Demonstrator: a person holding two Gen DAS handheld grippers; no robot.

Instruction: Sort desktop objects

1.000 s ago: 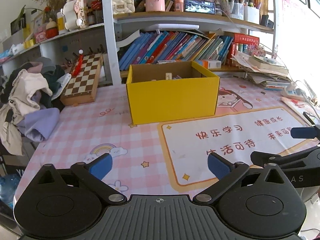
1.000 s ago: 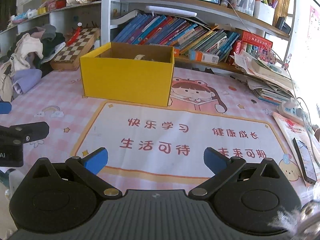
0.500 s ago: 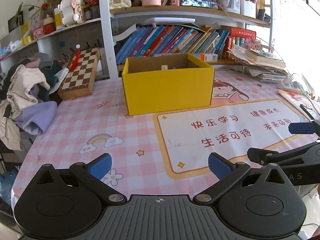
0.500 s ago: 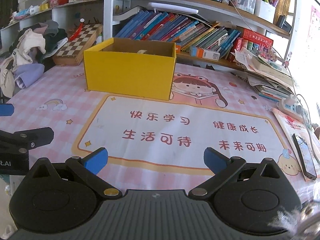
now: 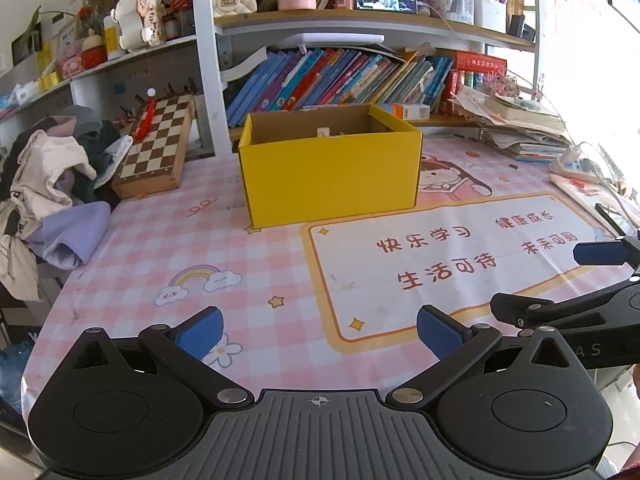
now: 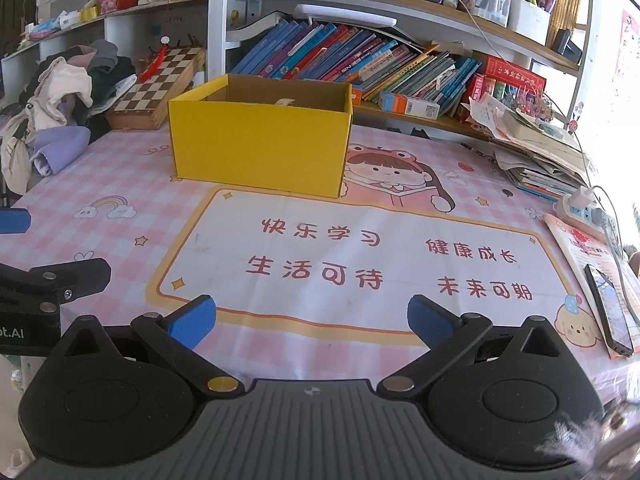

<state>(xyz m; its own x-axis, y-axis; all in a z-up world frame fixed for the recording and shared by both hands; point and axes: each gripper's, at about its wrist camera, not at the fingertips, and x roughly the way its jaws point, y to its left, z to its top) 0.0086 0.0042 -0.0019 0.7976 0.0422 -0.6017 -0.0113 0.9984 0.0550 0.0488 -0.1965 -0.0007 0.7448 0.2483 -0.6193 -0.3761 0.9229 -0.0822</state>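
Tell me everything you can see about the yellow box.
The yellow box is an open-topped rectangular carton, bright yellow outside and plain brown cardboard inside, with no lid showing. It stands upright and flat on the pink checked desk mat, near the bookshelf and right of the chessboard. A few pale items peek above its rim; they cannot be identified. Neither gripper touches it.

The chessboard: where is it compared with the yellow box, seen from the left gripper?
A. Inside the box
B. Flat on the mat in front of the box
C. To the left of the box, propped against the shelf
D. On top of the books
C: the chessboard leans against the shelf, left of the box and apart from it.
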